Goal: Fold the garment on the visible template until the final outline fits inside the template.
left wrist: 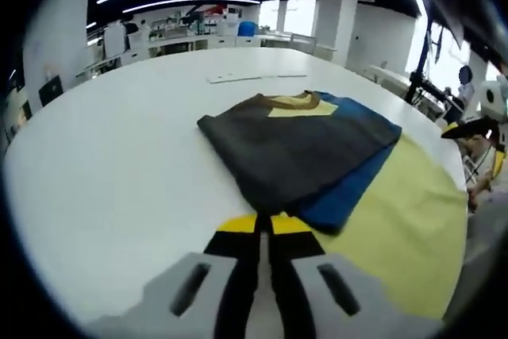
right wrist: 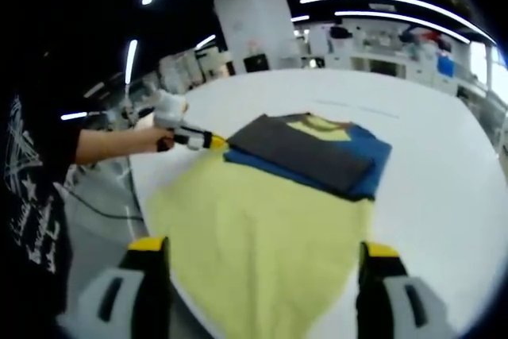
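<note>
A folded garment lies on the white table (left wrist: 119,164). Its dark grey layer (left wrist: 294,148) has a yellow neck panel (left wrist: 298,105) and rests on a blue layer (left wrist: 357,180). Under both spreads a pale yellow cloth (left wrist: 397,236), which reaches the table's edge. My left gripper (left wrist: 263,224) is shut, its yellow tips at the near corner of the blue layer, with nothing visible between them. In the right gripper view a hand holds the left gripper (right wrist: 214,142) against the corner of the grey layer (right wrist: 305,152). My right gripper (right wrist: 263,248) stands wide open above the yellow cloth (right wrist: 254,228).
A white strip (left wrist: 254,77) lies on the table beyond the garment. A person in a black printed shirt (right wrist: 32,204) stands at the table's edge. Desks, pillars and equipment (left wrist: 198,29) fill the room behind.
</note>
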`<state>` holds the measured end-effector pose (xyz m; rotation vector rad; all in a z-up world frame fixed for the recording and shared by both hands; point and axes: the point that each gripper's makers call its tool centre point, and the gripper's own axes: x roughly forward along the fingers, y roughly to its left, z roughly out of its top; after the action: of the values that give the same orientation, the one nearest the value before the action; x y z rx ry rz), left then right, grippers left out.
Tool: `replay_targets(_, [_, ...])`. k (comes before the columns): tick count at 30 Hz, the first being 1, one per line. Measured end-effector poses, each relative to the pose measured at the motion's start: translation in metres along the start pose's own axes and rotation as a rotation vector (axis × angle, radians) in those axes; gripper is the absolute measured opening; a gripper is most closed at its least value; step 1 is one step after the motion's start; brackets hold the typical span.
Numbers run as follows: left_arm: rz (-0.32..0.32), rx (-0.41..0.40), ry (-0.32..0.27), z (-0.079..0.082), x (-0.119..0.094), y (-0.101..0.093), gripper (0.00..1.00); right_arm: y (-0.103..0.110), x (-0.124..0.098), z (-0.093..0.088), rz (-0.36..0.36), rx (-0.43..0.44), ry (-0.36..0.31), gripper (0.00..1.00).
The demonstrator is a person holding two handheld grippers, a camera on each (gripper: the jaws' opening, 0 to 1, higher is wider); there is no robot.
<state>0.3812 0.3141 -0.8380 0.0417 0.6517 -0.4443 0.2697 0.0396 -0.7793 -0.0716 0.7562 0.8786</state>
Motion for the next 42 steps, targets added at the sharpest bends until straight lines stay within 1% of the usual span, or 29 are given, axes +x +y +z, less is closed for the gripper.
replay_targets(5, [0.022, -0.003, 0.014, 0.000, -0.005, 0.004, 0.00, 0.000, 0.001, 0.000, 0.002, 0.001, -0.001, 0.99])
replay_targets(7, [0.046, 0.041, 0.026, 0.000, -0.007, 0.009, 0.00, 0.000, 0.002, 0.000, 0.002, 0.000, 0.000, 0.99])
replay_targets(9, [0.067, 0.118, 0.040, 0.003, -0.009, 0.012, 0.00, 0.000, 0.003, 0.000, 0.003, 0.000, 0.002, 0.99])
replay_targets(10, [0.072, 0.147, 0.046, 0.003, -0.010, 0.012, 0.00, 0.000, 0.003, 0.000, 0.004, -0.001, 0.002, 0.99])
replay_targets(12, [0.094, 0.193, 0.060, 0.004, -0.009, 0.019, 0.00, 0.000, 0.003, 0.000, 0.006, -0.003, 0.004, 0.99])
replay_targets(15, [0.108, 0.216, 0.072, 0.002, -0.007, 0.016, 0.00, 0.001, 0.003, 0.001, 0.006, -0.004, 0.001, 0.99])
replay_targets(18, [0.126, 0.249, 0.084, 0.001, -0.005, 0.019, 0.00, 0.001, 0.003, 0.001, 0.004, -0.003, -0.001, 0.99])
replay_targets(20, [0.136, 0.288, 0.090, -0.002, -0.003, 0.025, 0.00, 0.000, 0.002, 0.000, 0.001, -0.003, 0.001, 0.99])
replay_targets(22, [0.143, 0.333, 0.096, 0.000, -0.004, 0.026, 0.00, -0.001, 0.001, -0.002, -0.003, -0.001, 0.004, 0.99])
replay_targets(25, [0.148, 0.372, 0.104, -0.002, -0.002, 0.025, 0.00, -0.002, 0.001, -0.005, -0.003, 0.003, 0.007, 0.99])
replay_targets(30, [0.157, 0.401, 0.101, -0.003, -0.001, 0.027, 0.00, -0.001, 0.001, -0.007, 0.003, -0.001, 0.012, 0.99])
replay_targets(32, [0.148, 0.394, 0.086, -0.001, -0.003, 0.024, 0.00, 0.000, 0.002, -0.008, 0.008, -0.006, 0.017, 0.99])
replay_targets(34, [0.138, 0.364, 0.076, 0.000, -0.006, 0.023, 0.00, 0.001, 0.002, -0.009, 0.011, -0.012, 0.022, 0.99])
replay_targets(35, [0.137, 0.366, 0.075, -0.001, -0.007, 0.024, 0.01, 0.001, 0.002, -0.009, 0.012, -0.014, 0.023, 0.99])
replay_targets(38, [0.156, 0.381, 0.073, -0.001, -0.012, 0.028, 0.09, 0.003, 0.002, -0.010, 0.017, -0.021, 0.024, 0.99])
replay_targets(42, [0.162, 0.357, 0.067, 0.000, -0.019, 0.029, 0.16, 0.005, 0.003, -0.009, 0.026, -0.034, 0.023, 0.99])
